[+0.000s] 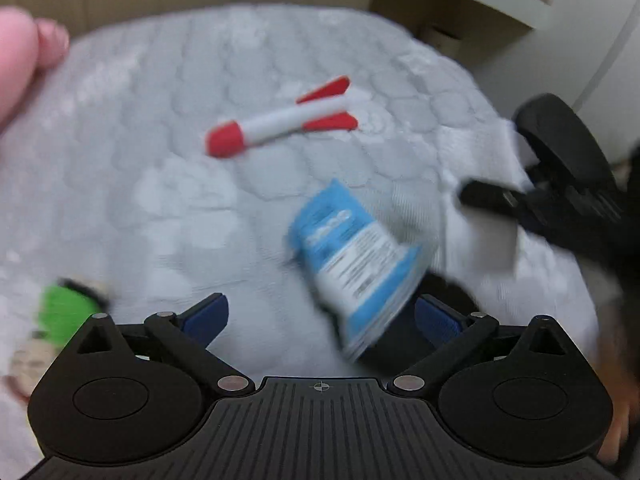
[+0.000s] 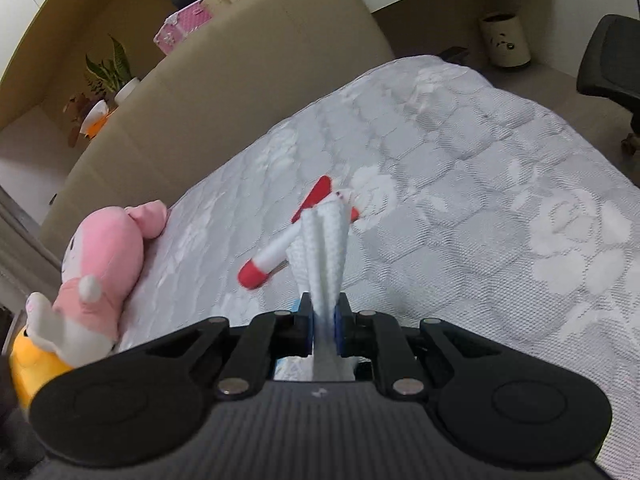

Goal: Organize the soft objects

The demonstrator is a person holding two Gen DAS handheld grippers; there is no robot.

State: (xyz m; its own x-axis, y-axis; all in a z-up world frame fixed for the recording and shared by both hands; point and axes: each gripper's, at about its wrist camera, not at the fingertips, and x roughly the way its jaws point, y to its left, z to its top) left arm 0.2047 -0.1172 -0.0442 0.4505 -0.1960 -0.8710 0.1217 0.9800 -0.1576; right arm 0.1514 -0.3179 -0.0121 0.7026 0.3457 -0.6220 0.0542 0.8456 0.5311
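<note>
The left gripper (image 1: 320,312) stood spread wide, its blue pads apart and nothing between them. A blurred blue-and-white packet (image 1: 354,260) sat just ahead of it toward one o'clock, apparently attached to a white cloth (image 1: 476,196) that ran up to the right gripper (image 1: 472,196) at three o'clock — whether the packet touched the mattress (image 1: 160,152) could not be told. In the right wrist view the right gripper (image 2: 324,320) was clenched on the cloth (image 2: 324,248), which rose in a bunched strip between its pads. A red-and-white toy rocket (image 1: 280,120) lay on the mattress at twelve o'clock, partly hidden behind the cloth in the right view. A pink plush (image 2: 104,256) rested at nine o'clock against the bed's edge, touching a yellow plush (image 2: 28,364) below it.
</note>
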